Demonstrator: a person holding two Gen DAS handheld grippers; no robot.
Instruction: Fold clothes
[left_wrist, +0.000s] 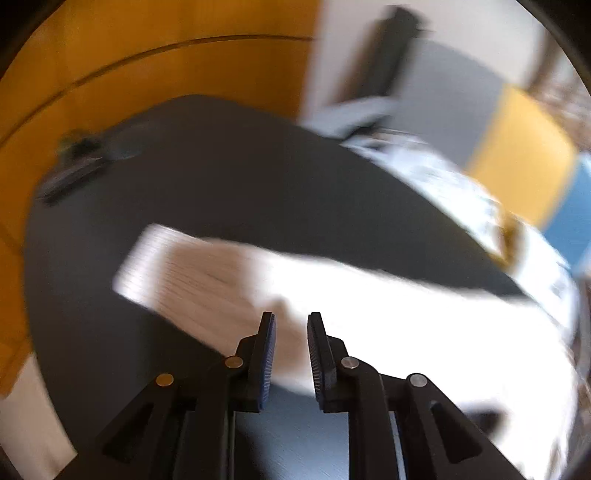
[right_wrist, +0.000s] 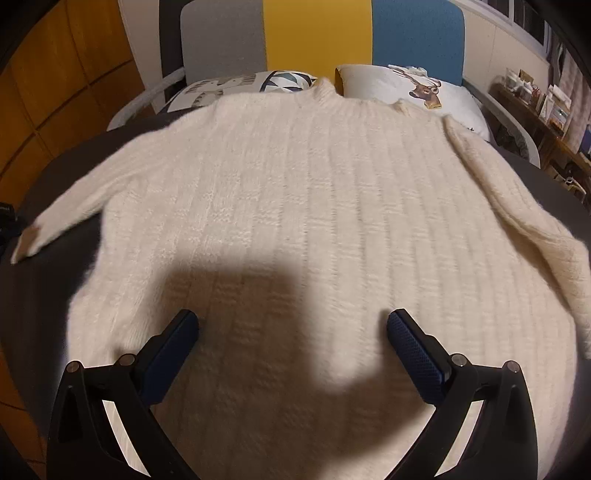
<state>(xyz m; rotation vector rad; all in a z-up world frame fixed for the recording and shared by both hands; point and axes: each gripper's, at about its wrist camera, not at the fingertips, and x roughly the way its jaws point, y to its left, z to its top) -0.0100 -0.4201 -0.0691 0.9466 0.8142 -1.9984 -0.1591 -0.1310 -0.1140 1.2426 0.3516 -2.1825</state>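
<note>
One cream sweater (right_wrist: 295, 206) lies flat on the bed (right_wrist: 44, 295), sleeves out for folding; right claw (right_wrist: 291, 325) released above its hem, left claw (left_wrist: 291, 321) narrowly parted, empty.

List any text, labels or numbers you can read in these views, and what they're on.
None readable.
Right pillow: a scrap of dark lettering at its edge beside the sweater, cut off.
Items on the side shelf: too small.
Left wrist view: blurred, nothing legible.

Blurred left view, sharp right view
Left smeared, sweater (left_wrist: 369, 295) glaring white; right warm-lit, gripper shadow (right_wrist: 258, 306) on knit, fisheye-curved edges
</note>
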